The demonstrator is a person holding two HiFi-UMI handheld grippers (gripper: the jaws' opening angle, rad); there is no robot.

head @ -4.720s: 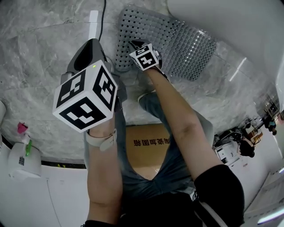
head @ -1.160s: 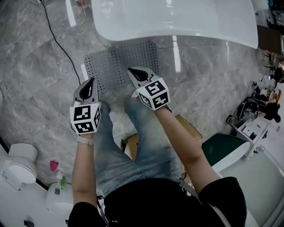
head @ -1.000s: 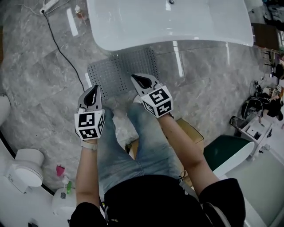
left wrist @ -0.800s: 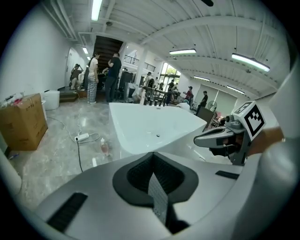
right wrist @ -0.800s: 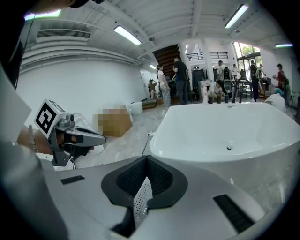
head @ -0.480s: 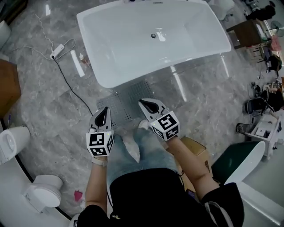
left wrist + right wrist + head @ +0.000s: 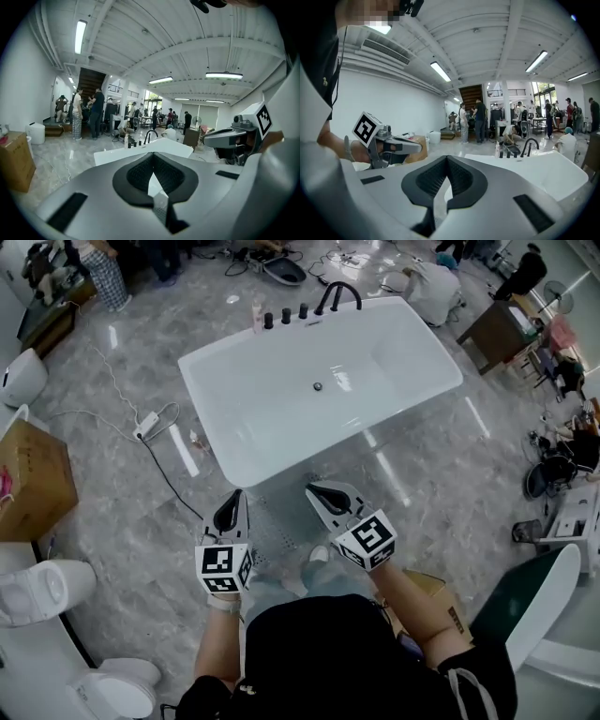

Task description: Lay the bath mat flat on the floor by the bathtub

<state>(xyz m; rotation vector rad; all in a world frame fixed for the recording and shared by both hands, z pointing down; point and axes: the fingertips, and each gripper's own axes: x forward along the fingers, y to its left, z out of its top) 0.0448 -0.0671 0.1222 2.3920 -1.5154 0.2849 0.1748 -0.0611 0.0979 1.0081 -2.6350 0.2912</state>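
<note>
Bath mat (image 7: 274,524) lies on the grey floor (image 7: 122,512) and looks flat. Its far edge is just beside the bathtub (image 7: 272,399) wall, with the tub at its 12 o'clock. Left tool (image 7: 234,498) shows over the mat's 9 o'clock side, right tool (image 7: 314,491) over its 3 o'clock side. Both are held up, clear of the mat. Both tools are narrow, jaws together, nothing between them.
</note>
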